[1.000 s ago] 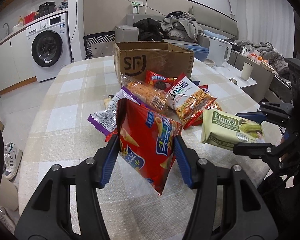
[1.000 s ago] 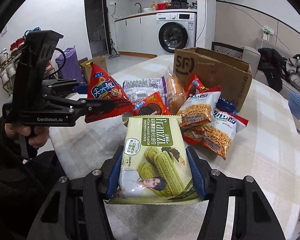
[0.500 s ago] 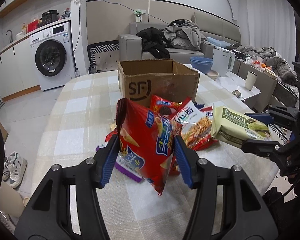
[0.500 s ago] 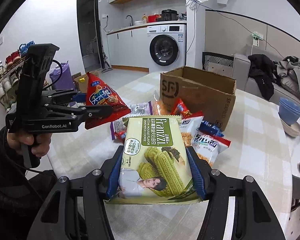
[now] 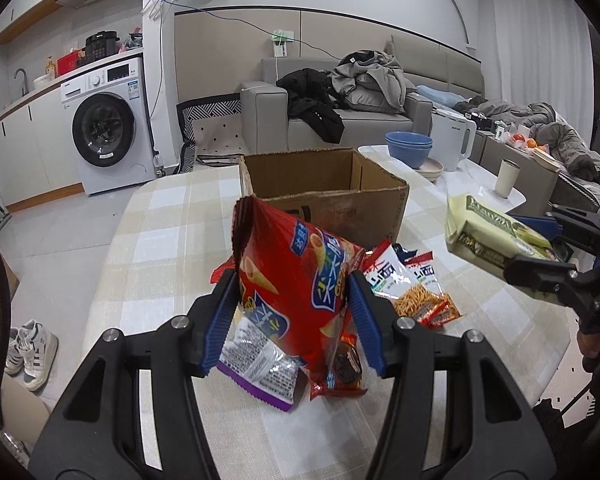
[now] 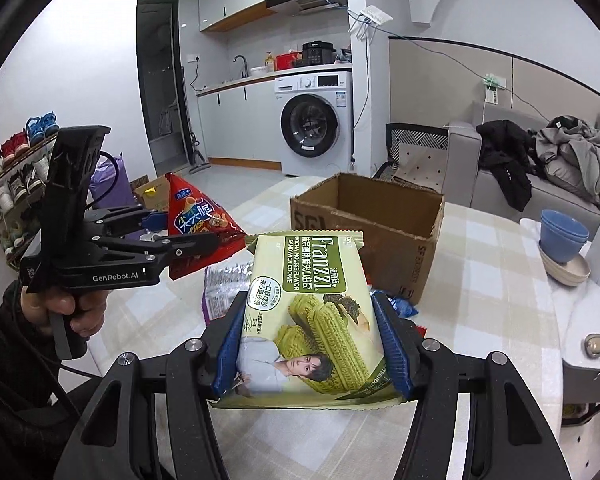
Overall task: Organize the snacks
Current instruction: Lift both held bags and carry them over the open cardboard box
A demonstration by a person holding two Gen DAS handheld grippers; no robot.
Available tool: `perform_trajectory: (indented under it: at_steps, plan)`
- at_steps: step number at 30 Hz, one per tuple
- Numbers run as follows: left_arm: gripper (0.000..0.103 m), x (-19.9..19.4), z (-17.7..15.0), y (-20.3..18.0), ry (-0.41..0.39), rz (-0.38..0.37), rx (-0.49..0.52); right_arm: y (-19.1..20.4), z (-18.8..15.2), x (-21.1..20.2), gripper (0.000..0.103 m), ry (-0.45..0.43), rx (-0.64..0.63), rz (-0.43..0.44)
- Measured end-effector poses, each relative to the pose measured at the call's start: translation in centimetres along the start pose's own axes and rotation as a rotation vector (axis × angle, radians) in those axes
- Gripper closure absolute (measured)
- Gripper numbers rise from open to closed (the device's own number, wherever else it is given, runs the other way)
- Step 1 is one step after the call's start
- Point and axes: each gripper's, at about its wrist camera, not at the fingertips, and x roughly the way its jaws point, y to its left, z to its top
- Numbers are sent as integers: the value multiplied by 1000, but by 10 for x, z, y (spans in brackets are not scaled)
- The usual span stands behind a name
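Note:
My left gripper [image 5: 294, 320] is shut on a red chip bag [image 5: 296, 280] and holds it in the air, short of the open cardboard box [image 5: 328, 196]. My right gripper [image 6: 310, 344] is shut on a green Franzzi cookie pack [image 6: 312, 312], also lifted, in front of the box [image 6: 364, 224]. Each gripper shows in the other's view: the left one with the red bag [image 6: 196, 224] at left, the right one with the green pack [image 5: 492, 236] at right. The box looks empty inside.
Loose snack packs lie on the checked table [image 5: 160, 240] below my grippers: a purple-edged bag [image 5: 260, 364], a cookie pack [image 5: 344, 364], noodle snack bags [image 5: 412, 288]. Blue bowls [image 5: 410, 148], a kettle [image 5: 454, 140] and a cup [image 5: 506, 178] stand on a side table at right.
Both grippers have risen and moved toward the box with their packs; the box opening now shows, and the loose snacks lie lower in view.

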Motion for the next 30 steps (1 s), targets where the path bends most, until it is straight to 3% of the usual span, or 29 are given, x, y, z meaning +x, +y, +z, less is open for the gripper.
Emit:
perform_trajectory:
  at_steps: [12, 30]
  plan:
    - [50, 8, 38, 5, -12, 13, 5, -14, 34, 2, 42, -39, -6, -33]
    - [50, 83, 109, 9, -14, 21, 30, -45, 74, 31, 42, -43, 16, -71]
